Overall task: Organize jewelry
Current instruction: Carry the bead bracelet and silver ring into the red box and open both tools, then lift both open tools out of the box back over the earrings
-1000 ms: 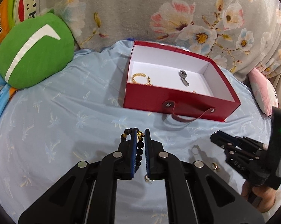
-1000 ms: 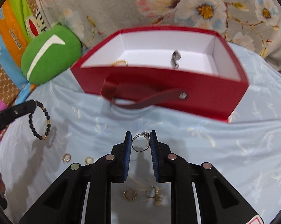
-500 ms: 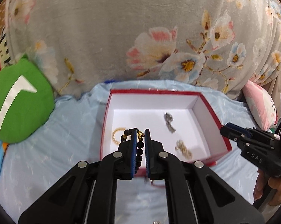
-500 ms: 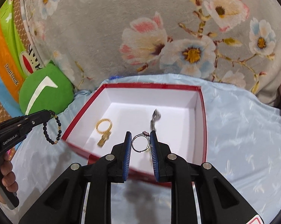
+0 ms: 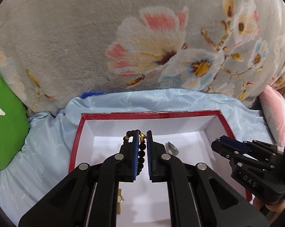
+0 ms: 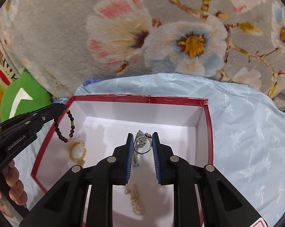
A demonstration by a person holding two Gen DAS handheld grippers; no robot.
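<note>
Your left gripper [image 5: 142, 147] pinches the bracelet [image 6: 64, 126] and your right gripper [image 6: 142, 145] pinches the ring [image 6: 143, 145], both above the box [image 6: 208, 124]. Inside lie a gold bangle [image 6: 78, 151], a silver piece [image 5: 171, 148] and a gold chain [image 6: 135, 198].

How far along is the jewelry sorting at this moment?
Done: a gold bracelet, a silver piece and a pale gold chain already lie in the red box. In hand: the left tool grips a black bead bracelet, the right tool a ring, both over the box. Left: releasing both.
</note>
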